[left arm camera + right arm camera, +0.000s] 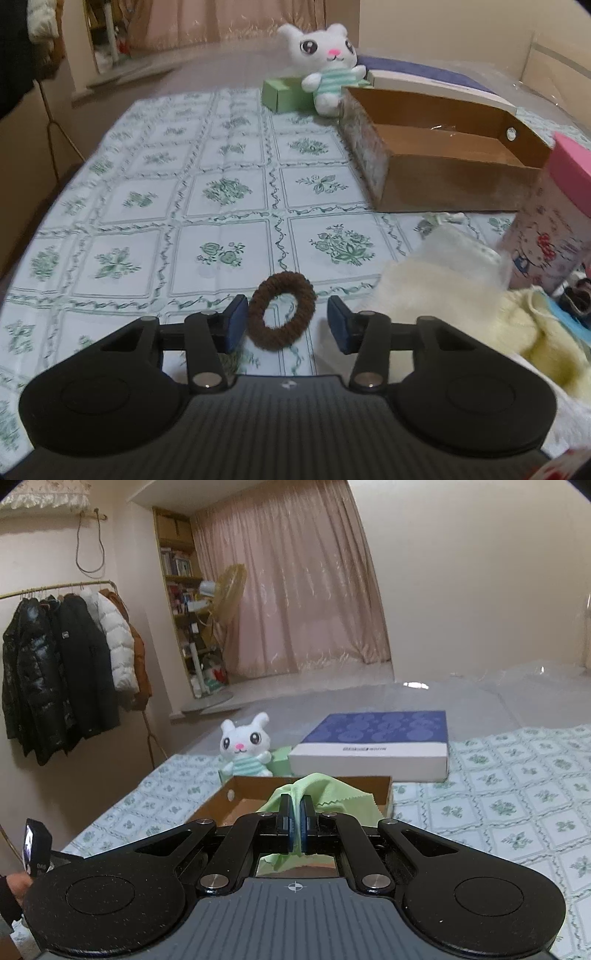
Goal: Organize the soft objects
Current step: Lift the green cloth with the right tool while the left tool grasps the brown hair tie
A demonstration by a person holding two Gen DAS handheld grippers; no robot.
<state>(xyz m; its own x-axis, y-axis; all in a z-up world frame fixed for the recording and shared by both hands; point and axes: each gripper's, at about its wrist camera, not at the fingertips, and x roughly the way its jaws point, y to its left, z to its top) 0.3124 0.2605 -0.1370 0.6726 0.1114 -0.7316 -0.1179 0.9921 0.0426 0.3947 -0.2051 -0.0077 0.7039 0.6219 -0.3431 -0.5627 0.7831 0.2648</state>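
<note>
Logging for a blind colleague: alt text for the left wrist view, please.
The open left gripper brackets a brown hair tie lying on the floral tablecloth. Beyond to the right sits an open cardboard box, with a white plush bunny behind it and pale cloths nearby.

left wrist view: low over the floral tablecloth (229, 155), close, facing along the table toward the far curtain | right wrist view: higher, facing the curtain and coat rack (66, 657), close behind the cardboard box (236, 794) | shared: cardboard box (443, 173), white plush bunny (328, 62) (245, 747), tablecloth (517, 794)
</note>
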